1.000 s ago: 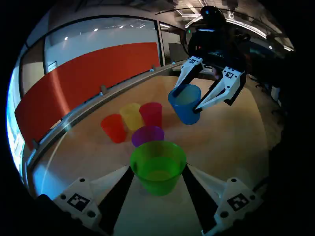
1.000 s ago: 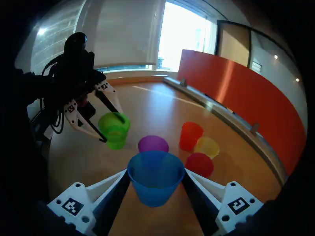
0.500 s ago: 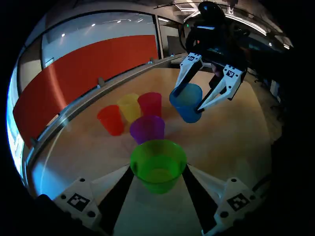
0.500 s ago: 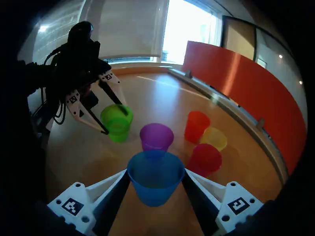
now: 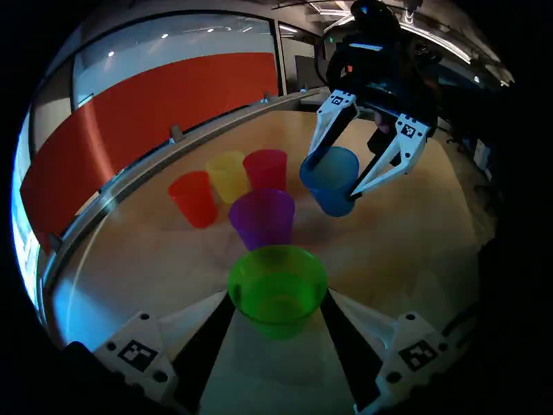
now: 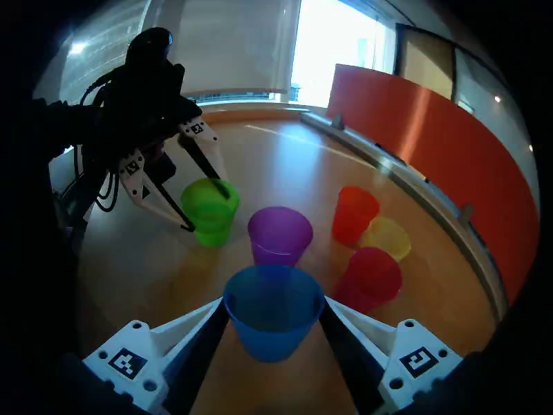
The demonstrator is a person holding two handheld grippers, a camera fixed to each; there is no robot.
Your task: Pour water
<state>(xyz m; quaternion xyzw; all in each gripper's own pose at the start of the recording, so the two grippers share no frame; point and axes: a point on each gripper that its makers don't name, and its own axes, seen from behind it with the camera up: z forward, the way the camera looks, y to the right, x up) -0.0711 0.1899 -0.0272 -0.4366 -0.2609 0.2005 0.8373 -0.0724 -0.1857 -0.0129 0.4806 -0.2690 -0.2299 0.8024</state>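
My left gripper (image 5: 277, 304) is shut on a green cup (image 5: 278, 290), held upright near the table, with a little liquid in its bottom. My right gripper (image 6: 274, 325) is shut on a blue cup (image 6: 274, 319), also upright. Each view shows the other gripper farther off: the right gripper (image 5: 334, 185) holding the blue cup (image 5: 332, 180), the left gripper (image 6: 209, 216) holding the green cup (image 6: 209, 211). A purple cup (image 5: 262, 218) (image 6: 279, 235) stands on the wooden table (image 5: 408, 228) between the two held cups.
Red (image 5: 193, 198), yellow (image 5: 228, 176) and crimson (image 5: 265, 170) cups stand grouped behind the purple one. An orange wall panel (image 5: 138, 117) and a rail run along the table's far edge. A person's dark-sleeved arms (image 6: 69, 138) hold the grippers.
Both grippers have sunk and drawn closer to the purple cup, which now looks larger in both views. Both cups stay gripped and upright.
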